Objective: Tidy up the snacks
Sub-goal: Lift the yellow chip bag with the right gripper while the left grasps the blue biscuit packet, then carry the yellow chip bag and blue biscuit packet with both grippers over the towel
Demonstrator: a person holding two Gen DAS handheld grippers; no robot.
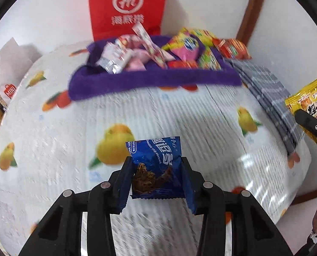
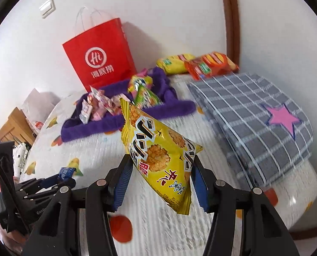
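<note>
Left wrist view puts our left gripper (image 1: 156, 170) at the bottom centre, its blue ribbed pads clenched on a glossy blue cookie packet (image 1: 156, 164); the packet's flanks fold in against the pads and hide its lower print. At the right edge, our right gripper (image 1: 307, 123) is cut off, showing one dark finger over a yellow wrapper. Motion blur smears the white fruit-printed tablecloth (image 1: 179, 117) and the purple felt tray (image 1: 154, 81) in the upper middle, so the small pink and yellow packets heaped in it are hard to read.

From the right wrist view, our right gripper (image 2: 161, 179) grips a puffy, crinkled yellow rice-cracker bag (image 2: 158, 155) with serrated ends, tilted and held clear of the cloth. It covers part of the tray (image 2: 124, 123). A folded grey checked cloth (image 2: 254, 123) with a pink star lies at the right, and a red paper bag (image 2: 100, 59) stands at the upper left.
</note>
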